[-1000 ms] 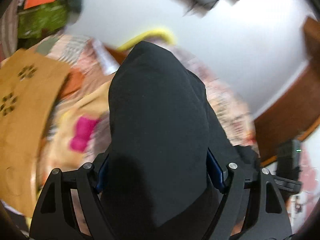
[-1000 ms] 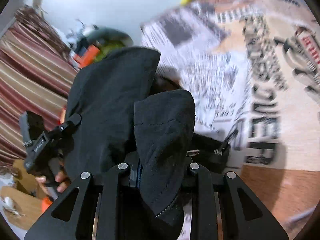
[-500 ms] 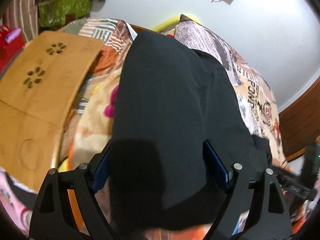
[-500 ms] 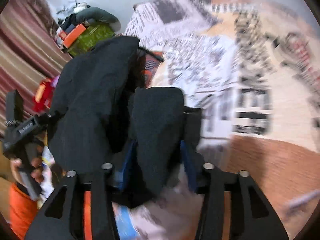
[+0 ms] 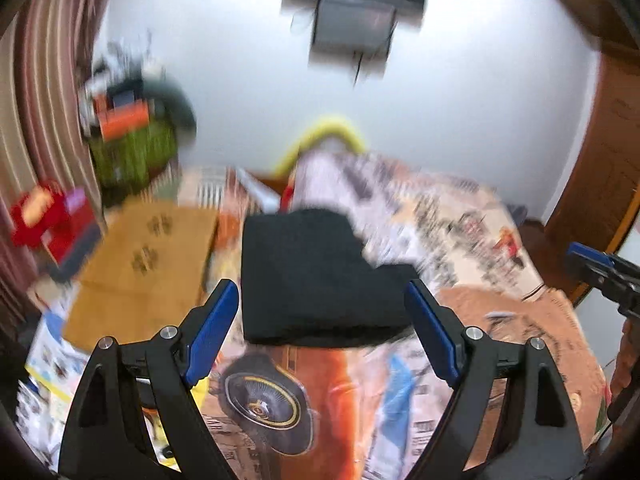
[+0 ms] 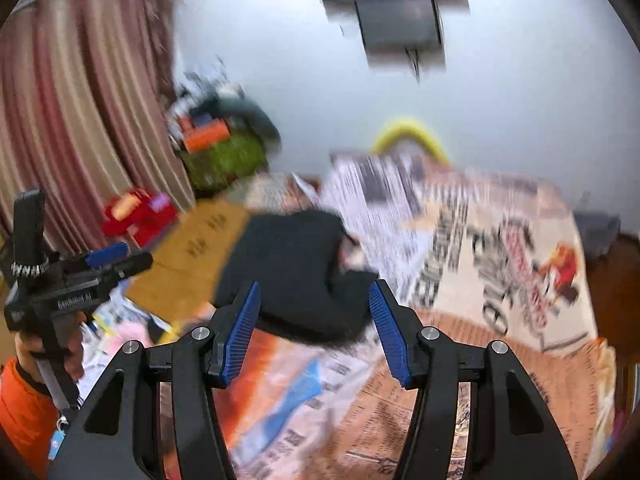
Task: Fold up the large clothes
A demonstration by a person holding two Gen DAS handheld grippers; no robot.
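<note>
- Far on the left hangs a striped red and cream curtain [image 6: 72, 120].
- Next to it sits a red toy [image 5: 44, 216], and behind that a blurry pile with a green bag [image 5: 132, 156].
- A flat brown cardboard sheet with small flower-shaped holes [image 5: 148, 264] lies on the left side of the bed.
- The left gripper [image 5: 320, 312] has black arms and blue pads [image 5: 212, 328]. Its two fingers are spread wide apart and hold nothing.
- The folded black cloth [image 5: 312, 276] lies on the bed, just past the left gripper and in line with the gap between its fingers. Nothing grips it.
- The bed sheet with newspaper and comic prints [image 5: 460, 240] is under the cloth and spreads out to the right.
- A yellow curved tube [image 5: 320, 136] sits at the far end of the bed, by the white wall [image 5: 460, 92].
- A dark box [image 5: 356, 0] is fixed high on that wall.
- The right gripper [image 6: 316, 324] also has blue pads [image 6: 388, 332]. Its fingers are wide apart and empty. The black cloth lies just past them.
- A brown wooden door frame [image 5: 592, 192] stands far on the right.
</note>
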